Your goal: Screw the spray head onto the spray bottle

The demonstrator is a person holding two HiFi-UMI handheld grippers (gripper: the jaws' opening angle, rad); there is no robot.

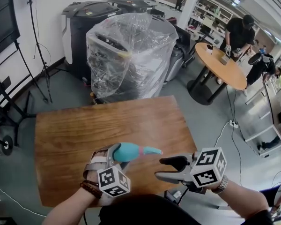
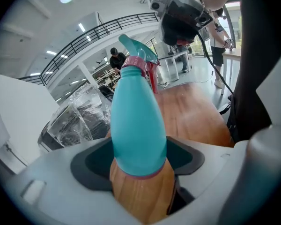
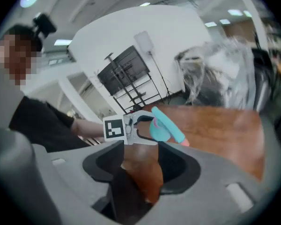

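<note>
A teal spray bottle [image 1: 127, 152] lies on its side in the air above the wooden table [image 1: 75, 139], with my left gripper [image 1: 113, 154] shut round its body. Its teal spray head [image 1: 150, 150] sits on the neck over a pink collar and points right. In the left gripper view the bottle [image 2: 136, 125] rises from between the jaws, its head [image 2: 138, 53] at the far end. My right gripper [image 1: 163, 168] hangs just right of the nozzle, open with nothing between its fingers. The right gripper view shows the bottle [image 3: 163, 124] ahead of its spread jaws, apart from them.
Behind the table stands a plastic-wrapped machine [image 1: 131, 50] among dark machines. At the back right a person leans over a round wooden table [image 1: 222, 67]. A light stand [image 1: 37, 46] and a black rack [image 1: 4, 97] stand at the left.
</note>
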